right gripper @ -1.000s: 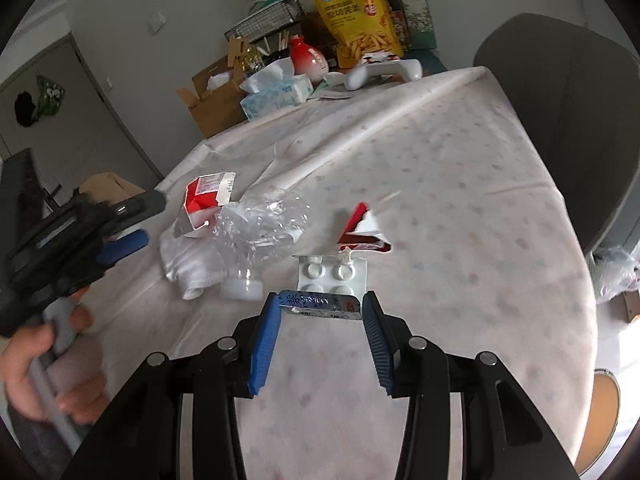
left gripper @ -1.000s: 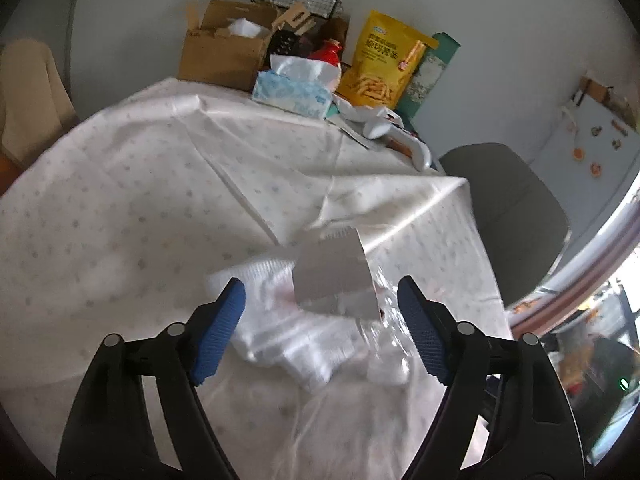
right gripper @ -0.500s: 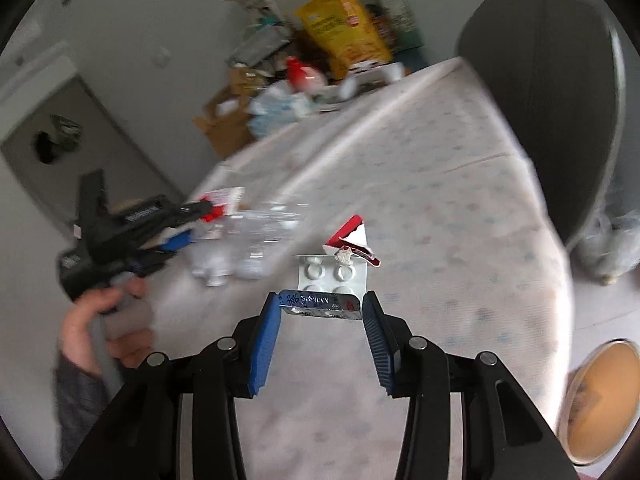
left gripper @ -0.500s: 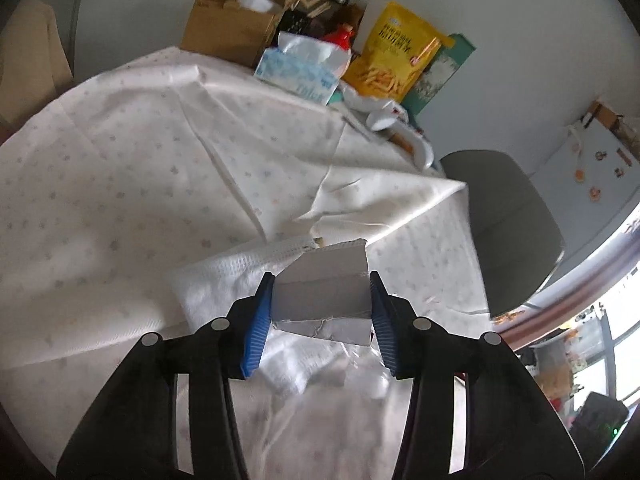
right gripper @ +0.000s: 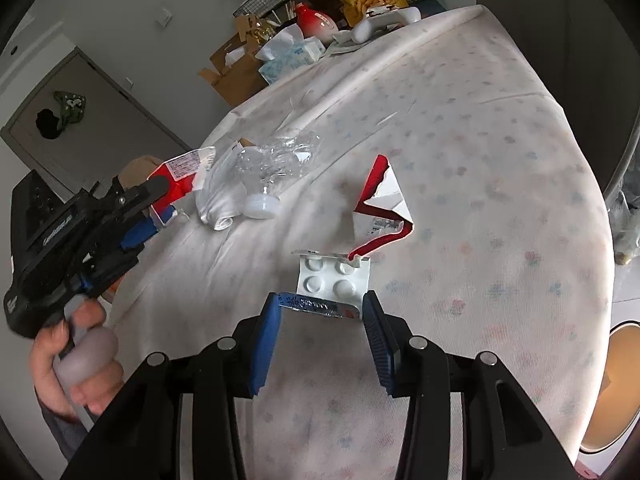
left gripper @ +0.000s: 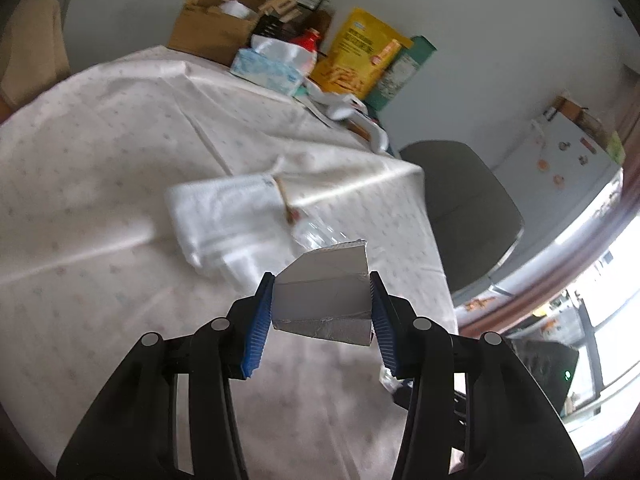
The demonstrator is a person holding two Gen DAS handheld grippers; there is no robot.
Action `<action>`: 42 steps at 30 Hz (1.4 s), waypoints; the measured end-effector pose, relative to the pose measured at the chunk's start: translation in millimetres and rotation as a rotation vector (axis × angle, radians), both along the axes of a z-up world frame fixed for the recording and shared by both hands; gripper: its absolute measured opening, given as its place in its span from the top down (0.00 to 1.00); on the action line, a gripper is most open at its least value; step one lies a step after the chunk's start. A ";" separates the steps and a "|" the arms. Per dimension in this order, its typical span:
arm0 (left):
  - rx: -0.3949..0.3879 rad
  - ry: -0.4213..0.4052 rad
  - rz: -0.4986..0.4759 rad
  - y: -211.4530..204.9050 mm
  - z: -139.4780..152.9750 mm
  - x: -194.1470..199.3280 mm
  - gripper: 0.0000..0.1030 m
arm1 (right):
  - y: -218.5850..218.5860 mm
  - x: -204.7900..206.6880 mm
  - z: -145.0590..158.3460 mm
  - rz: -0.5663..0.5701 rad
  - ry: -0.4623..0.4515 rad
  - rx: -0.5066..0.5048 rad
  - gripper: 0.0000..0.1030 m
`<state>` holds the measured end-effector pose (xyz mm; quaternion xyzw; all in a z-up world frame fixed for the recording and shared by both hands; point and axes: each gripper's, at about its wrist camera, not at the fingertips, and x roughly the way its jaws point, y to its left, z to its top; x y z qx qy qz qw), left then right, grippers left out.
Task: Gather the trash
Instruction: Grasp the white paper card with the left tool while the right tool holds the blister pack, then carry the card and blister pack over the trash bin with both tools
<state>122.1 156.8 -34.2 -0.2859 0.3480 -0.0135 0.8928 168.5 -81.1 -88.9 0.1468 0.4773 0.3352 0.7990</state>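
Observation:
My left gripper (left gripper: 322, 312) is shut on a flattened carton (left gripper: 324, 300), silver inside, held above the table; in the right wrist view the same carton (right gripper: 176, 176) shows red and white at the left gripper (right gripper: 148, 208). My right gripper (right gripper: 320, 316) is shut on a pill blister pack (right gripper: 332, 284). A torn red-and-white carton piece (right gripper: 380, 200) lies on the tablecloth just beyond it. A crushed clear plastic bottle (right gripper: 276, 160) and a crumpled white tissue (left gripper: 224, 212) lie together mid-table.
The round table has a dotted white cloth (left gripper: 100, 140). At its far edge stand a cardboard box (left gripper: 212, 28), a tissue box (left gripper: 268, 68), a yellow snack bag (left gripper: 360, 60) and a red-capped bottle. A grey chair (left gripper: 468, 208) stands at the right.
My left gripper closed on the carton and lifted it back off the tissue and bottle. My right gripper kept hold of the blister pack and shifted slightly.

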 end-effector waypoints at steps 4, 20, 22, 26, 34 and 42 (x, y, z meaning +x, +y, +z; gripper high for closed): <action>-0.002 0.007 -0.037 -13.1 -6.2 0.5 0.55 | 3.3 1.8 -1.0 0.021 0.018 0.053 0.59; -0.007 -0.018 -0.045 -26.5 2.1 -8.7 0.55 | -28.9 -13.4 45.8 -0.038 -0.103 0.085 0.59; -0.001 -0.027 -0.059 -34.9 6.6 -7.7 0.55 | -45.1 -15.3 52.5 -0.065 -0.120 0.090 0.59; 0.010 -0.040 -0.086 -58.2 15.7 -4.4 0.55 | -78.8 -17.0 60.4 -0.128 -0.142 0.104 0.59; 0.023 -0.072 -0.168 -120.2 30.8 3.2 0.55 | -166.2 -21.4 63.6 -0.295 -0.167 0.105 0.59; 0.036 -0.088 -0.274 -185.3 35.4 14.4 0.55 | -245.3 -28.2 48.7 -0.463 -0.153 0.040 0.57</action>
